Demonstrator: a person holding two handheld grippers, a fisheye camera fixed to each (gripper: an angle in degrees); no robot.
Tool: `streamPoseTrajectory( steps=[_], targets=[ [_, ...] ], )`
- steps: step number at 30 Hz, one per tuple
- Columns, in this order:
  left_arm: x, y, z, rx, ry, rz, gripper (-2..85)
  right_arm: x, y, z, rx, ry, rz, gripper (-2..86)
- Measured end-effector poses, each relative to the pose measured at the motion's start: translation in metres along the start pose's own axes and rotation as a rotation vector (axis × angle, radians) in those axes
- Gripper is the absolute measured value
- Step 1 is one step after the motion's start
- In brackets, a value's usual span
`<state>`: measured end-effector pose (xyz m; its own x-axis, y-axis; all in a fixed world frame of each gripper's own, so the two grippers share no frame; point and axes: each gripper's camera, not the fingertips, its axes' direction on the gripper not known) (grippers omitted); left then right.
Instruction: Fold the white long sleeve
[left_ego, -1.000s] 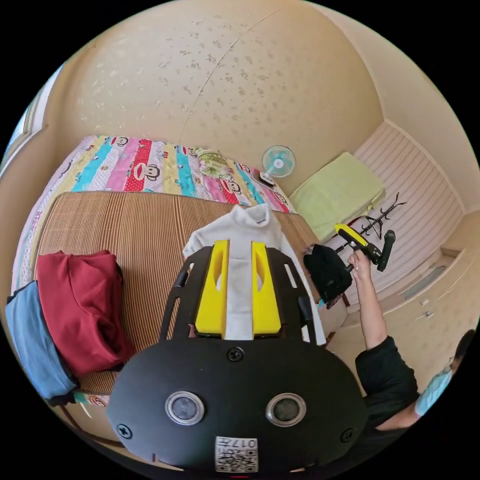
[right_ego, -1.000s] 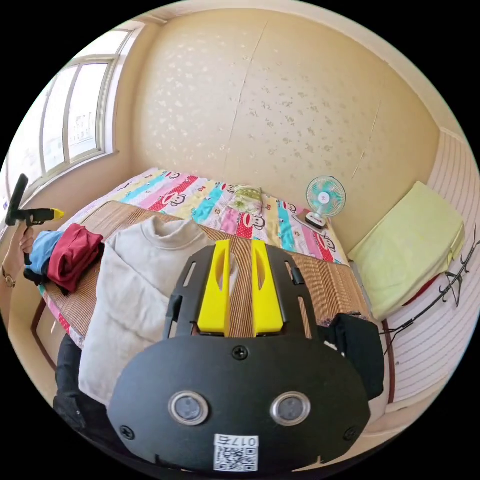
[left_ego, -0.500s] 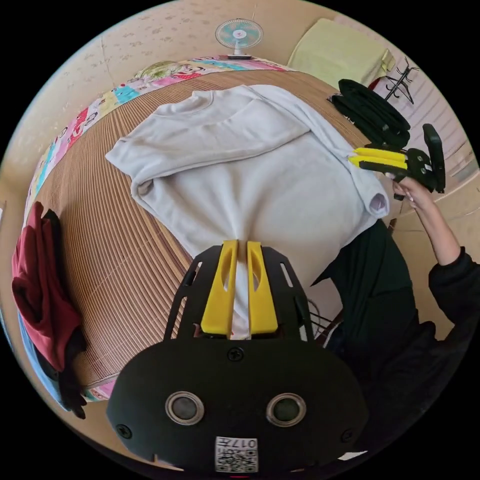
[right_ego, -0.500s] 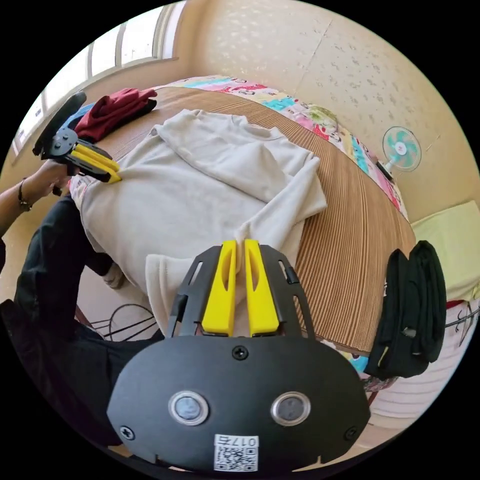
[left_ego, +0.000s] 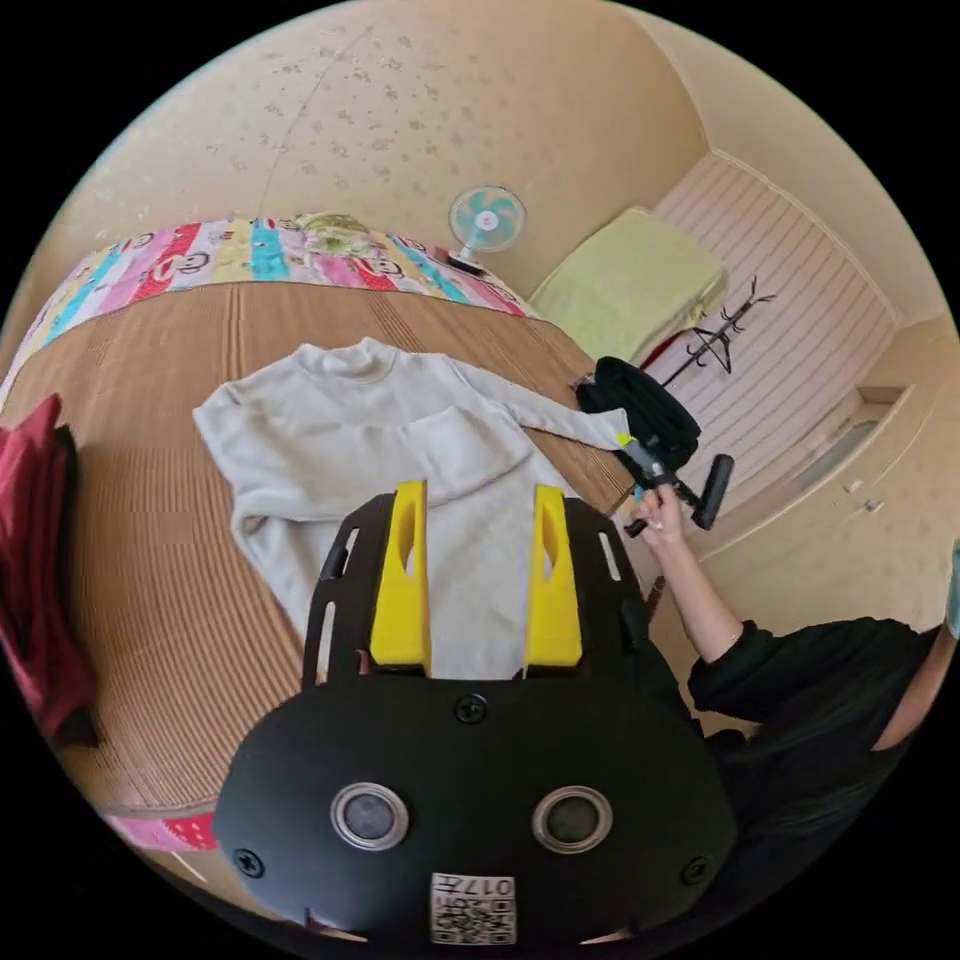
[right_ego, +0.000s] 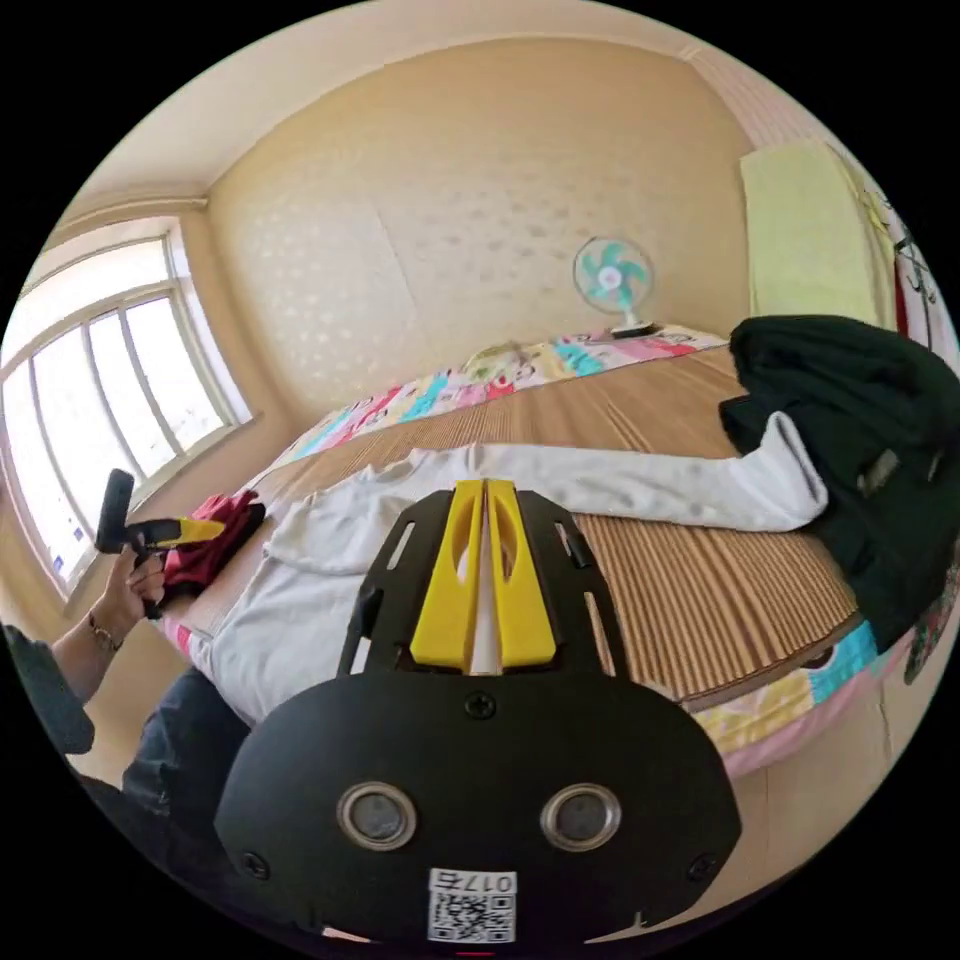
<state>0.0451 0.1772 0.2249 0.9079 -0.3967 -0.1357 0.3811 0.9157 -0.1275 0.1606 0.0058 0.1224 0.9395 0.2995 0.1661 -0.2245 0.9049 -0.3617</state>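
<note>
The white long sleeve (left_ego: 400, 450) lies face up on the bamboo mat (left_ego: 150, 560), collar towards the far side. One sleeve is folded across the chest. The other sleeve (right_ego: 650, 485) is stretched out sideways to the mat's edge. My left gripper (left_ego: 478, 492) hovers open above the hem with nothing between its jaws; in the right gripper view the left gripper (right_ego: 190, 528) is raised in a hand. My right gripper (right_ego: 485, 487) is shut on the stretched sleeve near its cuff; in the left gripper view the right gripper (left_ego: 640, 455) sits at that sleeve's end.
Red clothes (left_ego: 35, 560) lie at the mat's left edge and a black garment (right_ego: 860, 430) at its right edge, beside the cuff. A fan (left_ego: 487, 220) stands on the colourful sheet (left_ego: 250, 250). A green cloth (left_ego: 630, 285) and a coat rack (left_ego: 720, 330) are beyond.
My left gripper has opened, let go of the hem and lifted. My right gripper has drawn the sleeve out straight to the side.
</note>
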Motion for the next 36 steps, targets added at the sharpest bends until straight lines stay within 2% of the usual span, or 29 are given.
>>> streamPoseTrajectory(
  steps=[1, 2, 3, 6, 9, 10, 11, 12, 14, 15, 18, 20, 21, 23, 24, 26, 28, 30, 33, 36],
  targets=[
    [0.015, -0.020, 0.024, -0.053, 0.057, 0.047, 15.3, 0.003, 0.004, 0.044, -0.239, 0.046, 0.017, 0.6],
    [0.034, -0.039, 0.051, -0.115, 0.071, 0.116, 15.4, 0.006, 0.010, 0.058, -0.315, 0.050, 0.018, 0.5],
    [0.043, -0.048, 0.064, -0.148, 0.054, 0.149, 15.3, 0.013, 0.020, 0.043, -0.193, 0.013, 0.036, 0.5],
    [0.062, -0.078, 0.123, -0.243, -0.115, 0.241, 15.5, 0.046, 0.028, 0.010, -0.122, -0.108, 0.165, 0.3],
    [0.020, -0.090, 0.175, -0.382, -0.220, 0.126, 12.0, 0.075, 0.031, -0.011, -0.102, -0.262, 0.249, 0.3],
    [-0.002, -0.087, 0.175, -0.364, -0.246, 0.076, 8.5, 0.085, 0.035, -0.020, -0.086, -0.308, 0.280, 0.2],
    [-0.019, -0.081, 0.153, -0.248, -0.203, 0.034, 6.0, 0.090, 0.036, -0.025, -0.076, -0.329, 0.295, 0.2],
    [-0.029, -0.079, 0.145, -0.227, -0.162, -0.002, 5.2, 0.098, 0.040, -0.034, -0.056, -0.372, 0.316, 0.2],
    [-0.075, -0.071, 0.099, -0.145, 0.110, -0.148, 4.1, 0.106, 0.042, -0.045, -0.037, -0.413, 0.323, 0.2],
    [-0.086, -0.067, 0.084, -0.105, 0.172, -0.178, 4.0, 0.109, 0.041, -0.052, -0.033, -0.427, 0.324, 0.2],
    [-0.143, -0.047, -0.022, 0.152, 0.483, -0.288, 4.0, 0.116, 0.039, -0.068, -0.024, -0.462, 0.328, 0.3],
    [-0.192, -0.008, -0.132, 0.509, 0.771, -0.337, 4.0, 0.119, 0.037, -0.079, -0.019, -0.473, 0.329, 0.3],
    [-0.203, 0.007, -0.162, 0.606, 0.794, -0.341, 4.0, 0.119, 0.036, -0.086, -0.017, -0.475, 0.328, 0.3],
    [-0.238, 0.078, -0.267, 0.935, 0.705, -0.368, 4.1, 0.121, 0.033, -0.095, -0.015, -0.476, 0.329, 0.3],
    [-0.245, 0.098, -0.289, 1.003, 0.648, -0.389, 4.1, 0.121, 0.032, -0.101, -0.016, -0.476, 0.329, 0.3],
    [-0.265, 0.167, -0.348, 1.171, 0.385, -0.554, 4.1, 0.122, 0.029, -0.109, -0.016, -0.475, 0.330, 0.4],
    [-0.277, 0.190, -0.357, 1.159, 0.266, -0.702, 4.1, 0.123, 0.026, -0.120, -0.015, -0.477, 0.330, 0.3],
    [-0.286, 0.188, -0.349, 1.128, 0.259, -0.746, 4.0, 0.124, 0.024, -0.128, -0.015, -0.476, 0.331, 0.3],
    [-0.289, 0.144, -0.318, 1.133, 0.331, -0.675, 4.0, 0.124, 0.020, -0.139, -0.015, -0.474, 0.333, 0.3],
    [-0.259, 0.053, -0.267, 0.973, 0.265, -0.519, 4.0, 0.125, 0.017, -0.150, -0.016, -0.473, 0.336, 0.3]
  ],
)
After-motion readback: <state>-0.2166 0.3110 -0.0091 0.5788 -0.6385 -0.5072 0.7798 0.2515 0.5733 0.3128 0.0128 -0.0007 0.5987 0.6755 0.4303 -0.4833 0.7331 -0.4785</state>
